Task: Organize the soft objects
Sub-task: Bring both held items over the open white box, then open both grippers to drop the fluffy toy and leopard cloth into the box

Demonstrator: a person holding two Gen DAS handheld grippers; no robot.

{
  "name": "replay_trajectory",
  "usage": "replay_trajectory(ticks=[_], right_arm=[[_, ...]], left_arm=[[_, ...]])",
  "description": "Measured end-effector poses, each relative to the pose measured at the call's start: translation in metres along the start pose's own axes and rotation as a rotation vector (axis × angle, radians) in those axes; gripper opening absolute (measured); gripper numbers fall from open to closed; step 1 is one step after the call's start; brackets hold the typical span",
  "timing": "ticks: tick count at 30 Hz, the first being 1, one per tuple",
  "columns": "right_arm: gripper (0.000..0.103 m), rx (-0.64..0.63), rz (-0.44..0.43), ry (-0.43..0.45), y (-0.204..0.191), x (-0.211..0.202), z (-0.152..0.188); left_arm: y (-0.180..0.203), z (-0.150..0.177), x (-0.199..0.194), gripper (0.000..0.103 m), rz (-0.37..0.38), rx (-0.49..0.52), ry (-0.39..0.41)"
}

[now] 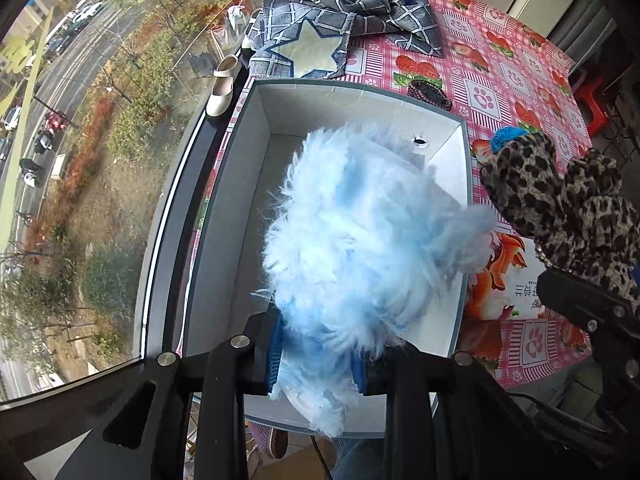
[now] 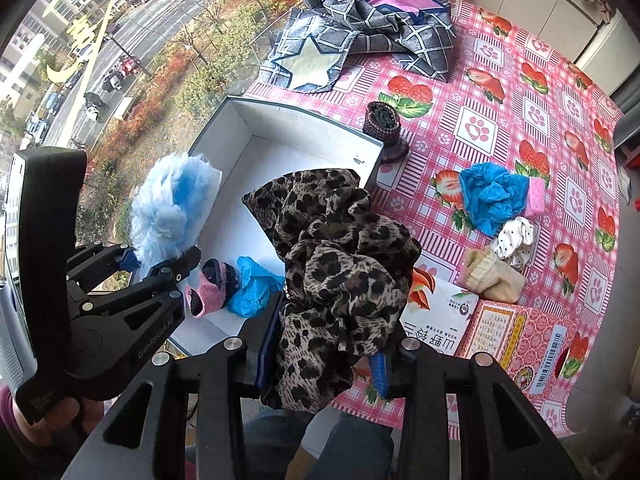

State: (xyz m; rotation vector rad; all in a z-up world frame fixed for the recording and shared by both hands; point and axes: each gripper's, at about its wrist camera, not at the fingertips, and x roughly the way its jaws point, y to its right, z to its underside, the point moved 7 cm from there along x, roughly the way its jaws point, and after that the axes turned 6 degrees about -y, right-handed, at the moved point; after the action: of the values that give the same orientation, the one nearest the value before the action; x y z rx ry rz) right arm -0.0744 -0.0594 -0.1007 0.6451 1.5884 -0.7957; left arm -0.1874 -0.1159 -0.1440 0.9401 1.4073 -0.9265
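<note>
Left tongs [image 1: 320, 364]: mine, pointing down, clamped on the fluffy blue piece [image 1: 368, 232].
Fluffy blue piece: hangs from my left tongs above the open box [image 1: 224, 216], over its near half.
Right tongs [image 2: 320, 360]: mine, clamped on the leopard-print cloth [image 2: 340, 264].
Leopard-print cloth: bunched between my pads, held over the box's right edge, near the printed packet [image 2: 436, 320].
Open box: white inside, grey rim, set at the table's window side.
Box contents: pink knitted piece [image 2: 208, 292] touching a blue crumpled piece [image 2: 252, 288], both in the near corner.
Tablecloth [image 2: 500, 120]: pink, strawberries and paw prints.
On the cloth, well apart from the box: blue bundle [image 2: 492, 196], white dotted piece [image 2: 512, 240], beige sock [image 2: 492, 276].
Far end: grey checked fabric [image 2: 384, 36].
</note>
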Motion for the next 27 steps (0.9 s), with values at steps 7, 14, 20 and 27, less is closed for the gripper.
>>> replay_trajectory(ticks=[7, 14, 20, 27], right_arm=[[0.039, -0.022, -0.019, -0.017, -0.013, 0.010, -0.021], [0.039, -0.034, -0.024, -0.024, -0.018, 0.015, -0.032], [0.039, -0.043, -0.047, -0.023, -0.023, 0.016, -0.037], [0.046, -0.050, -0.070, -0.012, -0.025, 0.013, -0.041]], left_arm=[[-0.007, -0.003, 0.009, 0.031, -0.008, -0.024, -0.018], [-0.011, -0.005, 0.018, 0.031, -0.008, -0.040, -0.038], [-0.011, -0.007, 0.019, 0.037, 0.001, -0.039, -0.043], [-0.009, -0.009, 0.018, 0.081, 0.043, -0.056, -0.029]])
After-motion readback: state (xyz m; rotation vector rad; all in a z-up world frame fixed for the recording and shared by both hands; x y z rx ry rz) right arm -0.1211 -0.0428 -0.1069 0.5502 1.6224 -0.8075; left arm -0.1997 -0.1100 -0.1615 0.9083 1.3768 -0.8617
